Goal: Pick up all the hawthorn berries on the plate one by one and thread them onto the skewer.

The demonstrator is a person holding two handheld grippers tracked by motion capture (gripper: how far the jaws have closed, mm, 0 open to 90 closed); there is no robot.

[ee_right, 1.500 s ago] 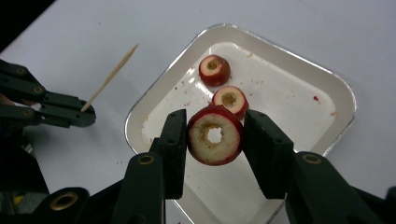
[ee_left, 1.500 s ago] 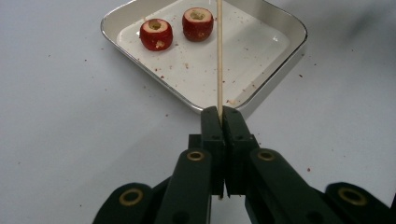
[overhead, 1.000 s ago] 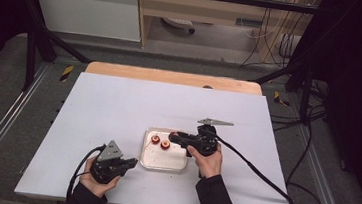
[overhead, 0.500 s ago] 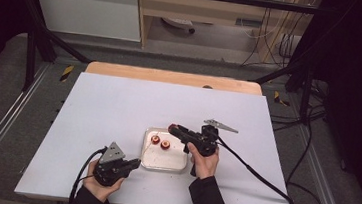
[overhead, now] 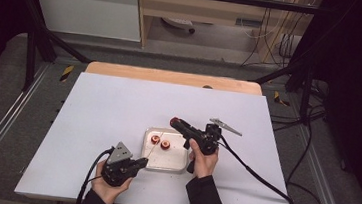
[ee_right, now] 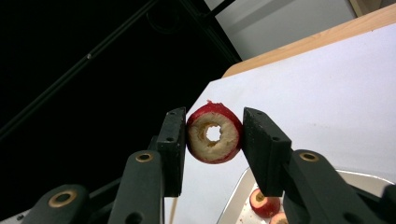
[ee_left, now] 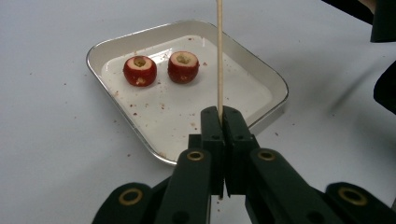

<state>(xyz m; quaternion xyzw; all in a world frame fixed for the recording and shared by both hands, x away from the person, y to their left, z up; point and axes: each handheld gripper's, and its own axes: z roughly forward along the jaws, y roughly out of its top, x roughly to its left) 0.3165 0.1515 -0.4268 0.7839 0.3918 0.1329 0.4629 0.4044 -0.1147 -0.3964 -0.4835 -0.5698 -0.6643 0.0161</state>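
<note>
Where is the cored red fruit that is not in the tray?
The cored red fruit sits between the right gripper's jaws, raised above the tray's far right corner in the high view.

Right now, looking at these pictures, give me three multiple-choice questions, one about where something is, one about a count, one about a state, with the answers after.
1. Where does the white tray sit?
A. between the two grippers on the table
B. on the floor
C. on the wooden shelf

2. How many cored red fruits lie in the tray?
A. none
B. two
C. five

3. What is the left gripper doing?
A. standing wide open
B. shut on a fruit
C. shut on the thin wooden skewer

Answers: 1 A, the high view shows the tray between the hands. 2 B, the left gripper view shows two fruits side by side; a third cored fruit is in the right gripper. 3 C, the skewer rises from between its closed jaws.
</note>
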